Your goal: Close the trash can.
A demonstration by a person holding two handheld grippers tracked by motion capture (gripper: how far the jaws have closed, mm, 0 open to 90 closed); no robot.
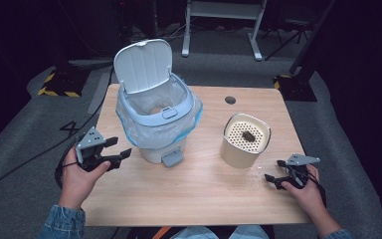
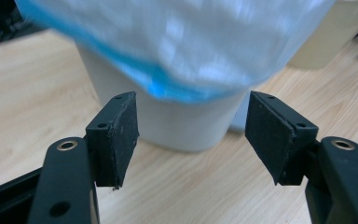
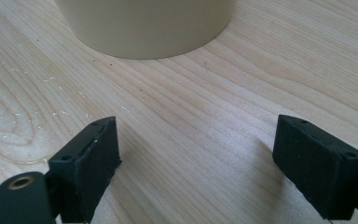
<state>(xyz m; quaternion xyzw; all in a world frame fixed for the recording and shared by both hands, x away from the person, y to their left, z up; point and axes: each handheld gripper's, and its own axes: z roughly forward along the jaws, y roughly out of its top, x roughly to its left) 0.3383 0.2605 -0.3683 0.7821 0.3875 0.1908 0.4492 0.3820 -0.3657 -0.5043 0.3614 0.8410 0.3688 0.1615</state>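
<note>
Both hands sit at the near table edge in the high view: left gripper (image 1: 113,152) beside the lidded bin (image 1: 155,113), right gripper (image 1: 276,174) near the cream perforated canister (image 1: 245,139); nothing grasped yet.

Left gripper view: jaws apart and empty, facing the bin's smooth white base under a crinkled, blurred liner (image 2: 177,42), probably thin plastic.

Right gripper view: jaws apart over grained wooden table (image 3: 205,116), canister wall ahead.

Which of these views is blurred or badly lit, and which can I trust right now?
High view: sharp and evenly lit on the table, floor around it dark. Left gripper view: the bin liner is smeared by blur, the bin below it soft, the pads crisp. Right gripper view: clear wood grain, soft shadows beside the pads, and the beige container slightly soft.
</note>
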